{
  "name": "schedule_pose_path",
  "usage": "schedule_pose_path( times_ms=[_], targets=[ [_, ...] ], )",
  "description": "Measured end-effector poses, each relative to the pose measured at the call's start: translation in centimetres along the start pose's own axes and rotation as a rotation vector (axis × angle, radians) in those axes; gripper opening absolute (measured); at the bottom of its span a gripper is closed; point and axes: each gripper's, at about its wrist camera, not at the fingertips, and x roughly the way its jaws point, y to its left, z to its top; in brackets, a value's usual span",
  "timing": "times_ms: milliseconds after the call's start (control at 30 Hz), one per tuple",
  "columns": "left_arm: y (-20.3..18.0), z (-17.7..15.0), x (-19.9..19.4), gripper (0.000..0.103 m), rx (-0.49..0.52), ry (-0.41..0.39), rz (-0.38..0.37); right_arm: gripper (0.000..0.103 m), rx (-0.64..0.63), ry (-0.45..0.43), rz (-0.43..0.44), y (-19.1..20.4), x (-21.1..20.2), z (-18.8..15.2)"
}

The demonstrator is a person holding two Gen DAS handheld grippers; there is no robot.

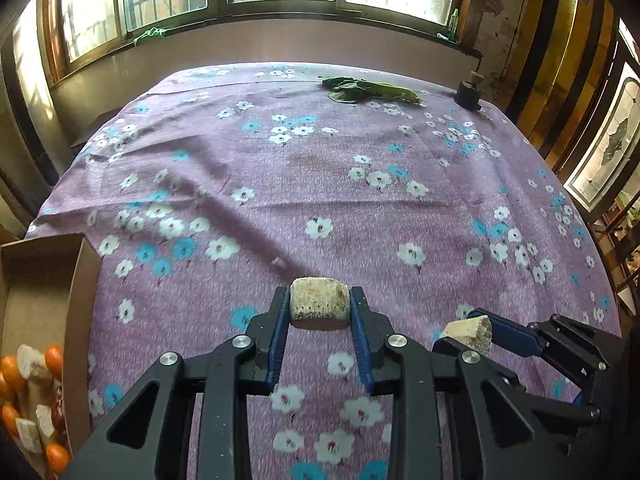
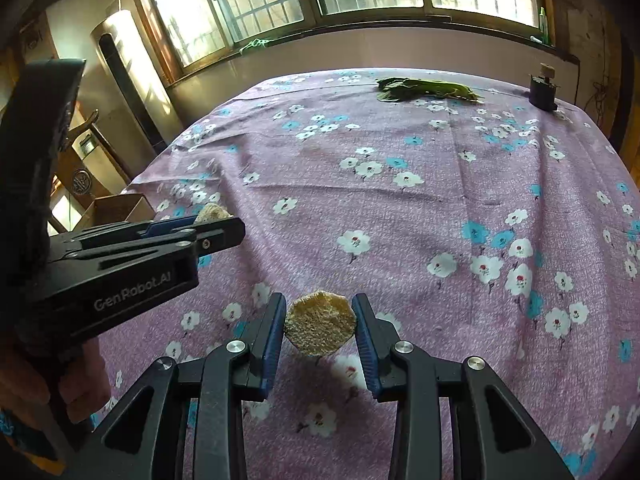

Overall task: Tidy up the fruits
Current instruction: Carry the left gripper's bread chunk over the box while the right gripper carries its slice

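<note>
In the left wrist view my left gripper (image 1: 319,300) is shut on a pale, fibrous cut chunk (image 1: 319,308), held just above the purple flowered cloth (image 1: 304,168). To its right, my right gripper (image 1: 464,332) is shut on a second pale chunk (image 1: 470,336). The right wrist view shows that second chunk (image 2: 320,326) with its round cut face toward the camera, clamped between the blue pads of my right gripper (image 2: 320,304). My left gripper (image 2: 218,220) reaches in from the left there, with its chunk (image 2: 212,212) peeking above the fingers.
A cardboard box (image 1: 80,280) at the near left holds oranges (image 1: 54,360) and several pale chunks; its far end (image 2: 116,208) shows in the right wrist view. Green leaves (image 1: 372,90) and a small dark object (image 1: 468,94) lie at the far edge. A hand (image 2: 24,380) grips the left tool.
</note>
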Motion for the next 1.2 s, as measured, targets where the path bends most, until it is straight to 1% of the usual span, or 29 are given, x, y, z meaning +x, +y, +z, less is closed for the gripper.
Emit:
schedule_pose_path(
  times_ms=[100,267,467,767,1200],
  targets=[
    [1.0,-2.2,-1.7,0.028,-0.015,-0.022,0.033,0.037,-0.016,0.009,0.007,1.5,-0.4,-1.2],
    [2.4,-4.8,-3.9,0.028,-0.035,-0.06,0.092,0.037,-0.037,0.017,0.014,3.6,-0.9,-2.9],
    [4.0,-7.2,-5.5,0.028,-0.06,-0.075,0.118,0.037,-0.06,0.03,0.037,6.0,-1.1,-4.4],
    [6.4,-9.0,-7.4,0.028,-0.086,-0.114,0.183,0.037,-0.106,0.043,0.06,8.9,-1.1,-5.2],
    [9.9,-10.2,-9.8,0.029,-0.136,-0.153,0.234,0.037,-0.176,0.05,0.097,12.7,-0.8,-4.7]
  ],
)
